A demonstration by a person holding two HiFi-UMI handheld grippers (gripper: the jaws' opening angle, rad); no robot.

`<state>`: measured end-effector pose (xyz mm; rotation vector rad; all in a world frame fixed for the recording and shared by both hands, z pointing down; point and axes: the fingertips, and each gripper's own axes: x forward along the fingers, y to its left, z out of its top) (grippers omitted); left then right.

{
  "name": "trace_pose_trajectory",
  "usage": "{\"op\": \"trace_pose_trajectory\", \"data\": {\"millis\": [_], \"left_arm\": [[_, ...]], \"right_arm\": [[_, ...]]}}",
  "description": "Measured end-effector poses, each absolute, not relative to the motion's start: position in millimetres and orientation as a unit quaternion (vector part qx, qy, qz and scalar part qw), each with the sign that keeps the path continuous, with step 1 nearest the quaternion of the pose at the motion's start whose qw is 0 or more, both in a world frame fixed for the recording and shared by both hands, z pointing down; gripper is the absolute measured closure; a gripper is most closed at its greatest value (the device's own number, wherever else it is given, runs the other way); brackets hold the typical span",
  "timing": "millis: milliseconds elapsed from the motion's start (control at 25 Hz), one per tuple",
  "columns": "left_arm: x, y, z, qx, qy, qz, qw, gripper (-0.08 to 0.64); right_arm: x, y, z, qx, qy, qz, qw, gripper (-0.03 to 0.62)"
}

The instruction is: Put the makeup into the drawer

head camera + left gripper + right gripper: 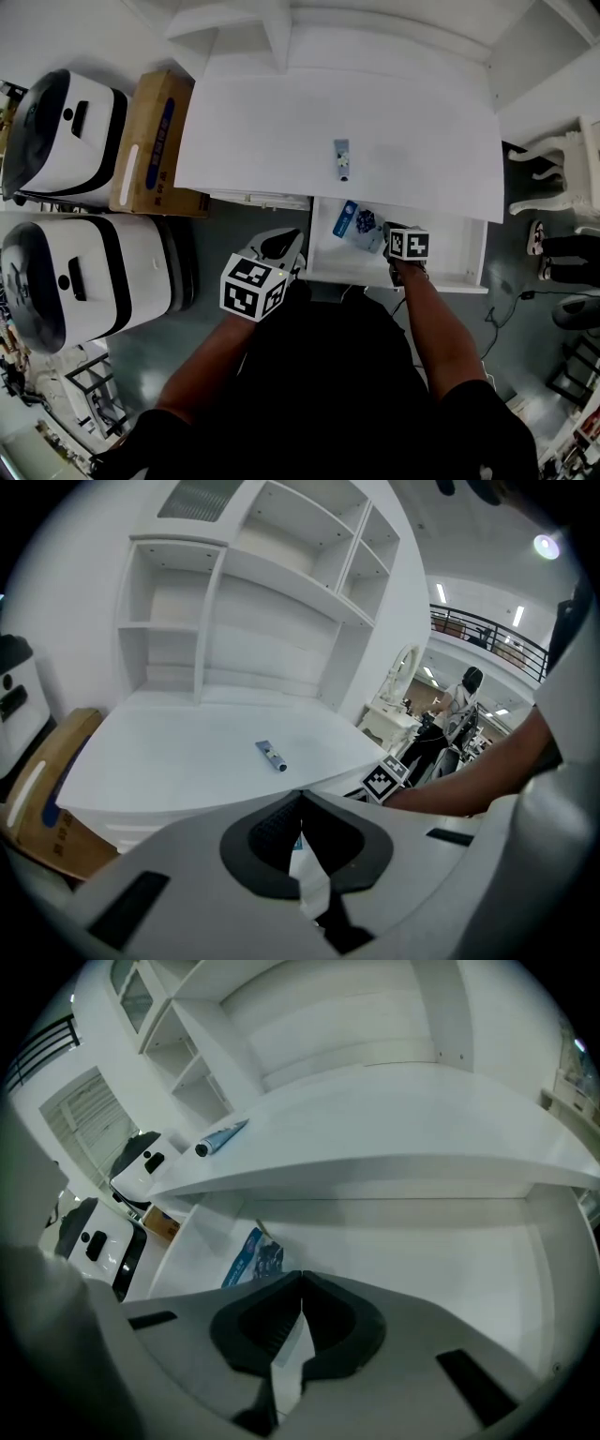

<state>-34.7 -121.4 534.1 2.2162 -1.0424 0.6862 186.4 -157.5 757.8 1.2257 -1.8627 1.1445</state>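
The left gripper (279, 248) hovers by the open drawer (459, 261), jaws together, empty. A tube (342, 159) lies on the desk (244, 131) (probably next). A blue packet (359, 223) lies inside the drawer, and the right gripper (395, 236) is beside it, jaws closed on nothing.

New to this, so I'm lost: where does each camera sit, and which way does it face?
Head view: on the person's head, facing down at the white desk and its open white drawer; both forearms show.
Left gripper view: on the left gripper, facing the desk; closed jaws show.
Right gripper view: on the right gripper, facing into the drawer; closed jaws show.
All share the small grey-blue tube.
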Motion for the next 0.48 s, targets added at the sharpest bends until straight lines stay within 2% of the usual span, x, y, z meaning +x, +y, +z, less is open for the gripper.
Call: {"op": "trace_pose_trajectory", "data": {"millis": [480], "left_arm": [[-43.1,-121.0,534.7,0.830,-0.395,0.260,0.296,0.549]], "right_arm": [[179.2,-167.6,777.2,0.468,-0.696,0.408,0.362,0.561]]}}
